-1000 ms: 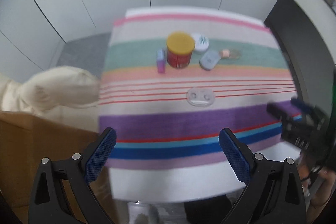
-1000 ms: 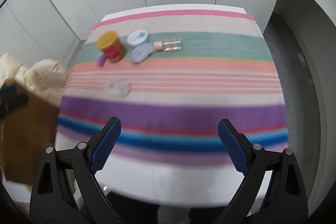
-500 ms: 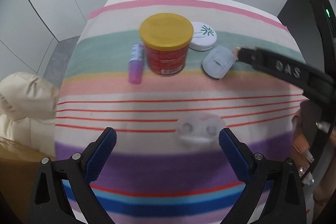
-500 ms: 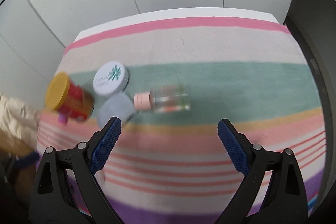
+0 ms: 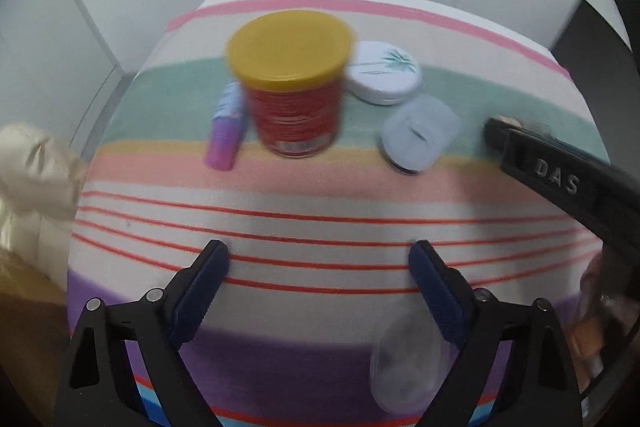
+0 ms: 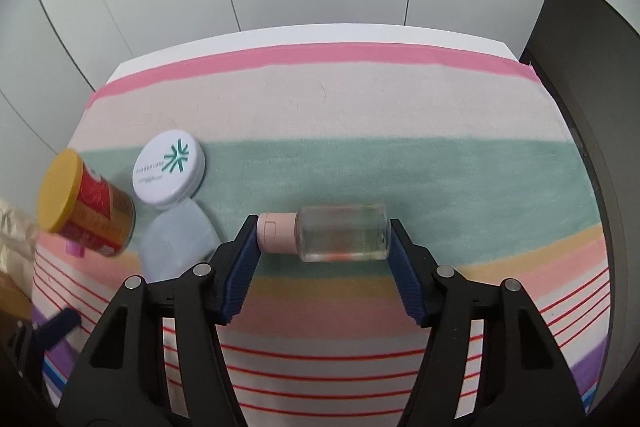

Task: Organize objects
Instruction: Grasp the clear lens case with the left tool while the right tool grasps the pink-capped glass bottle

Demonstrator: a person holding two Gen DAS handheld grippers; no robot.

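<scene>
Our right gripper (image 6: 323, 233) has just been closing, and its blue pads now touch both ends of the clear bottle (image 6: 344, 233) lying on its side on the striped cloth (image 6: 360, 115). It has a pink cap; what is inside we cannot tell. Our left gripper (image 5: 320, 259) stands wide with nothing between. Only its view shows the clear case (image 5: 408, 359) close by. Farther off stands the red can (image 5: 294, 95), bigger than half a second ago, beside the white tin (image 5: 386, 73).
</scene>
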